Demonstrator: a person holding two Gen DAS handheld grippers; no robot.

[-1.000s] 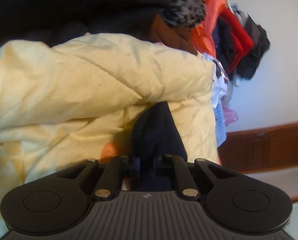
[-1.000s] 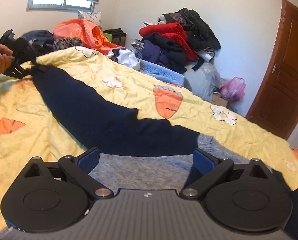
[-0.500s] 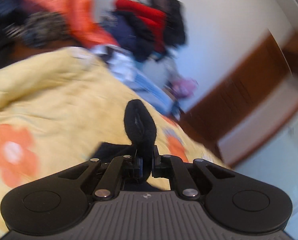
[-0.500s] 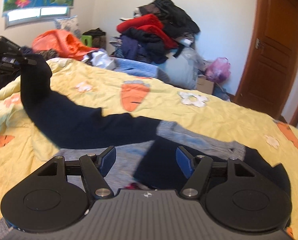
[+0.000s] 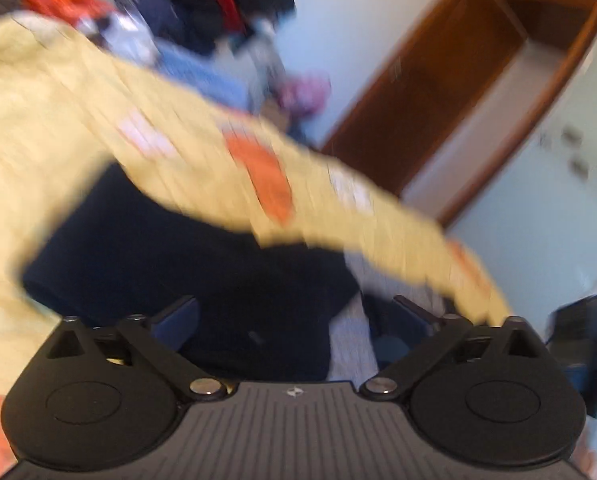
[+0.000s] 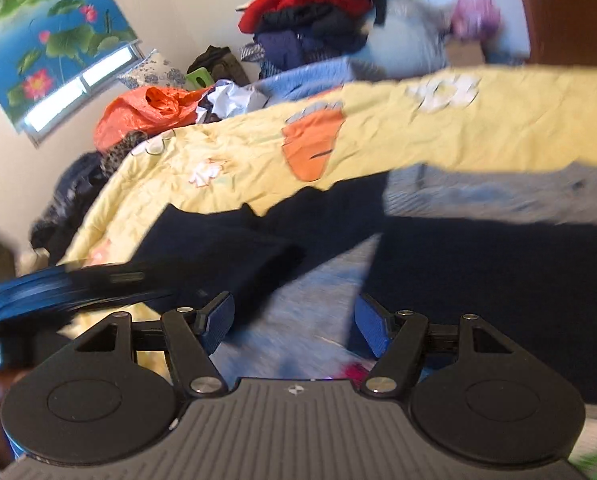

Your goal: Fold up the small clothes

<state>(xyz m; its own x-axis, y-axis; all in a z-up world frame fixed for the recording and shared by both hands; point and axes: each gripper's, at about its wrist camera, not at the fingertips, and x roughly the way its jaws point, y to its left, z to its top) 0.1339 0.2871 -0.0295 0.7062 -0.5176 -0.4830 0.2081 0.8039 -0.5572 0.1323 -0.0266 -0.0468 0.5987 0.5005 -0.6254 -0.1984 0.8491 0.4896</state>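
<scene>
Left wrist view, blurred by motion, shows the left gripper (image 5: 294, 320) with its jaws spread as wide as they go. They have just been opening, and nothing is pinched between them now: the navy sleeve (image 5: 170, 256) that they carried across has been let go and lies folded over the body of the sweater (image 5: 350, 340), a navy and grey knit spread on the yellow quilt (image 5: 58, 120).

In the right wrist view the right gripper (image 6: 294, 320) hovers low over the grey panel of the same sweater (image 6: 478, 248), jaws partly open and touching no cloth that I can make out. The folded navy sleeve (image 6: 226, 248) lies just beyond its left finger, and the left gripper (image 6: 58, 284) shows as a dark blur at the left edge. A heap of other clothes (image 6: 310, 12) sits at the far end of the bed, well apart from the work.

Judging by this, the step in hand is the first sleeve fold, just released. The next move likely calls for the second sleeve: the grey cuffed one (image 6: 498, 196) stretching toward the right has to be found, pinched near its end and drawn across the chest to match, while the first fold lies undisturbed. Whether the folded sleeve lies flat cannot be told through the blur.
</scene>
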